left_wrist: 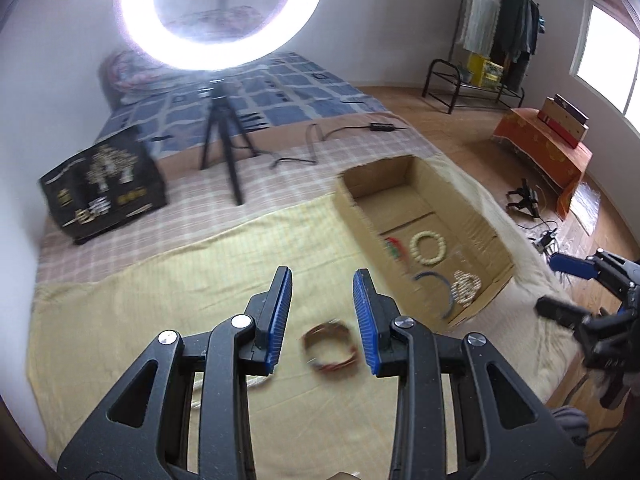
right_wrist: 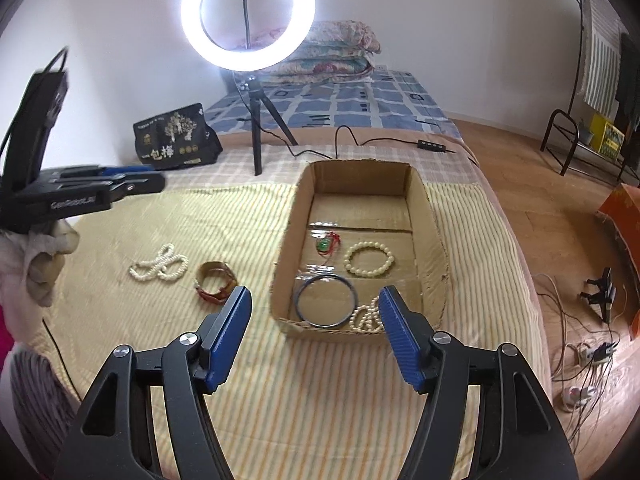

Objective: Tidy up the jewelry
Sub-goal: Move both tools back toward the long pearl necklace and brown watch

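A cardboard box [right_wrist: 428, 216] lies on the yellow striped cloth [right_wrist: 320, 380] and holds a cream bead bracelet [right_wrist: 369, 259], a blue bangle [right_wrist: 325, 301], a red cord with a green bead [right_wrist: 328, 245] and a pearl strand [right_wrist: 366, 316]. A brown and red bracelet [right_wrist: 216, 280] and a pearl necklace [right_wrist: 160, 267] lie on the cloth left of the box. My left gripper [left_wrist: 322, 316] is open above the brown bracelet [left_wrist: 330, 350]. My right gripper [right_wrist: 314, 334] is open and empty, above the box's near edge.
A ring light on a tripod [right_wrist: 248, 20] and a black printed bag [right_wrist: 176, 136] stand behind the cloth. A cable with a controller [right_wrist: 434, 144] lies behind the box. The bed's right edge drops to a wooden floor [right_wrist: 560, 240] with wires.
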Available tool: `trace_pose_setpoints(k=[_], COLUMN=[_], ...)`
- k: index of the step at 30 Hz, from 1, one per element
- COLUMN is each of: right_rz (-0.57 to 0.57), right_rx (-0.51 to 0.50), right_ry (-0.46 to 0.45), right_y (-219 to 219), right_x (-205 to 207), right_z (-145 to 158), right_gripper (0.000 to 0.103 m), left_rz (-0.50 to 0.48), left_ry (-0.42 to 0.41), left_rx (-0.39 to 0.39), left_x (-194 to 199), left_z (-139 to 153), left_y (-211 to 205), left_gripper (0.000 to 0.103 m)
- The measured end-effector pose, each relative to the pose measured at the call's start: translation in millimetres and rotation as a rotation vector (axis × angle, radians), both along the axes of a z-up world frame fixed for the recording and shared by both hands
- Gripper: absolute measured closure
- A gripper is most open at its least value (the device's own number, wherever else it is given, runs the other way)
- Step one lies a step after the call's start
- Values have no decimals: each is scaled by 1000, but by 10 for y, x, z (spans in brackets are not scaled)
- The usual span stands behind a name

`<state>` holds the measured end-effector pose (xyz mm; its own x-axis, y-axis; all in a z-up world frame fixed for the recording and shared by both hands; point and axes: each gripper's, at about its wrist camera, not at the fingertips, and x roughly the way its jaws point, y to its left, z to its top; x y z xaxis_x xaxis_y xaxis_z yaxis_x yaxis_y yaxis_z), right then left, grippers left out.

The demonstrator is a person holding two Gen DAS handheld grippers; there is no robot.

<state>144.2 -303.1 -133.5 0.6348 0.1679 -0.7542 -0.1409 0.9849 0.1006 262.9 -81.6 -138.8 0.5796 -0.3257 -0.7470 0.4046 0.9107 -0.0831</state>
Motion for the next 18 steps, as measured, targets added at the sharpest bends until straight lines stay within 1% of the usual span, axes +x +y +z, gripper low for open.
trace_pose_setpoints(k=[2,4,7,10,15,18], right_rz=[1,7,48,82,139,134], right_rx=[13,3,-38,-76,-41,-27], right_ry=[-1,-19,-31,0,67,93], right_y=[46,107,243,391,594,694], right_x=[-20,-50,-76,-57,-25,3], right_z=[3,9,2,-61,-214,-307], right_gripper=[32,22,22,22,22,22], left_rz=[26,48,88,125,152,168], left_ry=[0,7,29,60,124,164], left_rx=[7,11,18,27,19,5], left_x=[-49,-84,-126,-182,-241,-233], left_z=[-12,-44,-138,-279,-548,-715], left_y=[227,408,710,966,1197,1287], left_gripper=[71,72,72,72,72,72])
